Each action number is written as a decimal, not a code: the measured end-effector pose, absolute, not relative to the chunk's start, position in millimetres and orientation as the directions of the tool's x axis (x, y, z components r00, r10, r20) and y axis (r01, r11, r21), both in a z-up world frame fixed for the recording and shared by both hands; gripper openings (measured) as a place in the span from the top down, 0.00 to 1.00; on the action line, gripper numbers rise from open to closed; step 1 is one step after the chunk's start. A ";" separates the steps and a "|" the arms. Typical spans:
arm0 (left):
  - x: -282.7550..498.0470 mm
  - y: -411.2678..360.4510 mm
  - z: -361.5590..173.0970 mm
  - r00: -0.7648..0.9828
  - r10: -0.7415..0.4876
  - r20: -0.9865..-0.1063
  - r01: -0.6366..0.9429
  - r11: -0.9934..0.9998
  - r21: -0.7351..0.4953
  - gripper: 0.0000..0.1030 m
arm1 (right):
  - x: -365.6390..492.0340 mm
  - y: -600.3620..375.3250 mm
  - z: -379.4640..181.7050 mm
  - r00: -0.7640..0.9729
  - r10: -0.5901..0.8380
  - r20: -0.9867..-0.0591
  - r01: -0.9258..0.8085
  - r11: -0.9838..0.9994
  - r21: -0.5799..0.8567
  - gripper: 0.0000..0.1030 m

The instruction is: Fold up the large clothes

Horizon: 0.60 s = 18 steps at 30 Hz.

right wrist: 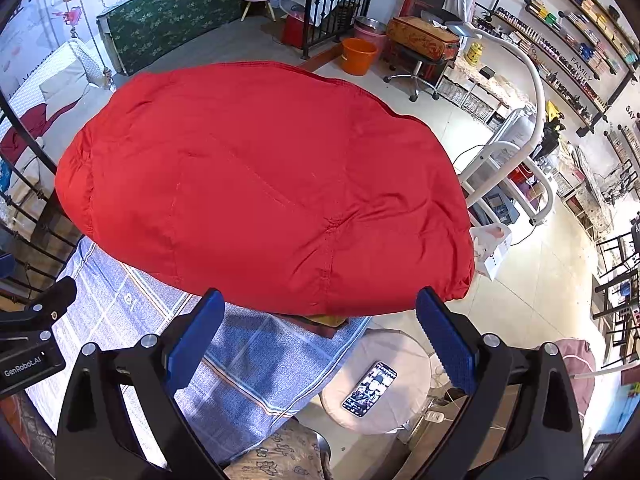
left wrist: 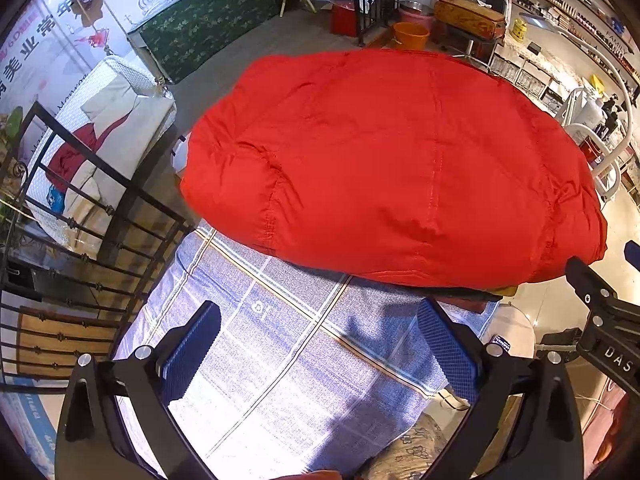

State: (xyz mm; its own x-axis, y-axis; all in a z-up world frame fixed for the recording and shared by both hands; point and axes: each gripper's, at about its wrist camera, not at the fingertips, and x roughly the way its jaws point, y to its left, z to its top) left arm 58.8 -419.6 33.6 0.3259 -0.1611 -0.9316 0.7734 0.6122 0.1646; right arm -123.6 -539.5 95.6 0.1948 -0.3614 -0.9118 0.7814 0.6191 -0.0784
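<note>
**Q:** Status of both tools?

**A:** My left gripper [left wrist: 318,354] is spread wide, nothing between its 2 blue pads, hovering over the blue-and-white checked cloth [left wrist: 280,344] at the bottom centre of the left wrist view. My right gripper [right wrist: 320,340] is likewise spread and empty; it sits bottom centre in the right wrist view, its pad tips near the garment's near hem but, as far as I can tell, not touching.

**Q:** Where is the garment?

**A:** The large red padded garment [left wrist: 400,160] fills the middle of both views. It lies on the checked cloth as 1 puffy oval mound, seams visible across the top. I cannot pick out separate sleeves or a collar; they may be tucked under, or hidden by the fisheye bulge.

**Q:** Progress?

**A:** Judgement only: the outline looks compact, so some folding may be done, but the mound is still broad and spills past the cloth at the right of the frame. Likely at least 1 more fold across remains, then flattening.

**Q:** Anything nearby?

**A:** A phone [right wrist: 370,389] on a round pale stool [right wrist: 408,344], lower right in the right wrist view, clear of the garment.
</note>
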 end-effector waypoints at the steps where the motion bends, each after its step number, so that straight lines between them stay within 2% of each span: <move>1: 59.6 -419.9 33.4 0.328 -0.159 -0.931 0.773 0.612 0.168 0.06 | -123.3 -539.4 95.4 0.193 -0.361 -0.912 0.781 0.619 -0.079 0.08; 18: 67.0 -416.2 32.1 0.331 -0.154 -0.931 0.760 0.628 0.166 0.06 | -116.6 -542.4 98.6 0.197 -0.362 -0.911 0.772 0.630 -0.083 0.08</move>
